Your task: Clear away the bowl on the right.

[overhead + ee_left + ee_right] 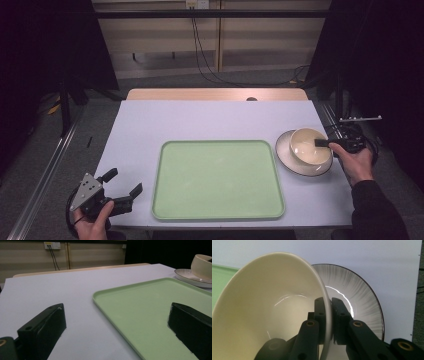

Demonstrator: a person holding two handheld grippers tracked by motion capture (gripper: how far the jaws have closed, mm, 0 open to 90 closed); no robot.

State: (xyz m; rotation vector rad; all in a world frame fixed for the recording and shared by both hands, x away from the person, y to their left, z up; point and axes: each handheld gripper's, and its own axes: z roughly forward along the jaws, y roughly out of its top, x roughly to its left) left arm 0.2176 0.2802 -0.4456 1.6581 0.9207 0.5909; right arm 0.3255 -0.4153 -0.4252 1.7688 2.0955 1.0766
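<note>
My left gripper rests at the near left corner of the counter, its fingers spread wide apart with nothing between them, pointing across toward the green tray. The tray lies flat and bare in the middle, just beside those idle fingers.

Farther off to my right, my right gripper has its fingers clamped on the rim of the cream bowl, one finger inside the wall and one outside. The bowl sits tilted on the grey-streaked plate, which lies on the counter just off the tray's right edge.

I judge the step in hand is lifting the bowl off the plate, probably toward the tray. To do it well I should keep the pinch firm, since a rim grip on a smooth glazed wall can slip and let the bowl swing. I would raise it straight up until its foot clears the plate before carrying it sideways, so the plate is not dragged along, and level the bowl as I go. My left gripper could steady the plate if it shifts.
</note>
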